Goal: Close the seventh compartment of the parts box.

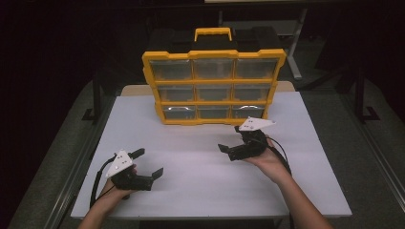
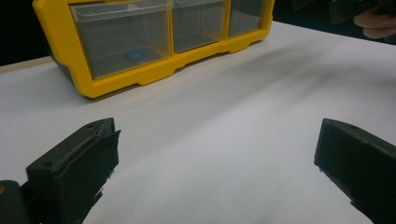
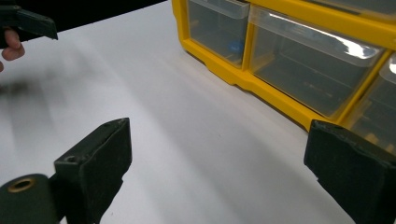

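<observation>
Yellow drawer cabinet (image 1: pixel 213 86) stands on the table (image 1: pixel 200 162); left tool (image 1: pixel 149 163) and right tool (image 1: pixel 230 139) (both spread apart) hover near.

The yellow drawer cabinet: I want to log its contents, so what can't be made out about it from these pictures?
- Upper rows of the yellow drawer cabinet: too small and glare-washed in the high view to read contents.
- Blue item in the bottom left drawer: blurred by the plastic front in the left gripper view; its identity is unclear.
- Rightmost drawer: cut off by the frame edge and the right gripper jaw.
</observation>
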{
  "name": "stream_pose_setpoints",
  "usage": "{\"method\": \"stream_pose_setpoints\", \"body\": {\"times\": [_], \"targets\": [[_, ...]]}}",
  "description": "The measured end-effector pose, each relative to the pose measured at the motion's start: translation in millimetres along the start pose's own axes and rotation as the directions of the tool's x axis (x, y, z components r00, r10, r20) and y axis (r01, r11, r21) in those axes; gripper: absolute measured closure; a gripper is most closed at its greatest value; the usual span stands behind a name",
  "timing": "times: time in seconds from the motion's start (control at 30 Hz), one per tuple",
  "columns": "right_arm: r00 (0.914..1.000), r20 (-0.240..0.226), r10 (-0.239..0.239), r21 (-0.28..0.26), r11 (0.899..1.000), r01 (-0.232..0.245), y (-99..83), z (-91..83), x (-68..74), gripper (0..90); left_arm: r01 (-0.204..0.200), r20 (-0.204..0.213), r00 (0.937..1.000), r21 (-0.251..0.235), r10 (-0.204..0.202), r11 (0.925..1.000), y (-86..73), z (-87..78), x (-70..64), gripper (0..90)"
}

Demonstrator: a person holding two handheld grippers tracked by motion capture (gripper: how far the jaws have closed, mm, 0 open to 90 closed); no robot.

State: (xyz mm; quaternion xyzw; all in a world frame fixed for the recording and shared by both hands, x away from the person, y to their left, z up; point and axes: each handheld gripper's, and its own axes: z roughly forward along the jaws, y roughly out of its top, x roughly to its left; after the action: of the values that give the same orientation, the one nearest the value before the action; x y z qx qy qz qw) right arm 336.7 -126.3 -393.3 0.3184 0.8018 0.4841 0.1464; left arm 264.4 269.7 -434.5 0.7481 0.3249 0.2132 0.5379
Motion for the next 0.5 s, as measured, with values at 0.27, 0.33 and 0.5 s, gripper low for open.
{"method": "stream_pose_setpoints", "body": {"times": [0.27,0.33,0.5], "targets": [[1.0,0.005,0.007,-0.014,1.0,-0.007,-12.9,-14.2,-0.1,6.6,-0.009,0.002,1.0,0.002,0.009,1.0,0.4,0.0,-0.2,0.0],[1.0,0.002,0.007,-0.01,1.0,-0.007,-16.1,-17.2,-0.3,6.0,0.001,0.0,1.0,0.002,-0.001,1.0,0.2,-0.3,-0.8,0.0],[0.9996,0.005,0.026,-0.023,0.999,-0.026,-26.2,-26.6,-1.2,4.3,-0.001,0.0,1.0,0.006,0.001,1.0,0.2,-0.5,-0.6,0.0]]}}
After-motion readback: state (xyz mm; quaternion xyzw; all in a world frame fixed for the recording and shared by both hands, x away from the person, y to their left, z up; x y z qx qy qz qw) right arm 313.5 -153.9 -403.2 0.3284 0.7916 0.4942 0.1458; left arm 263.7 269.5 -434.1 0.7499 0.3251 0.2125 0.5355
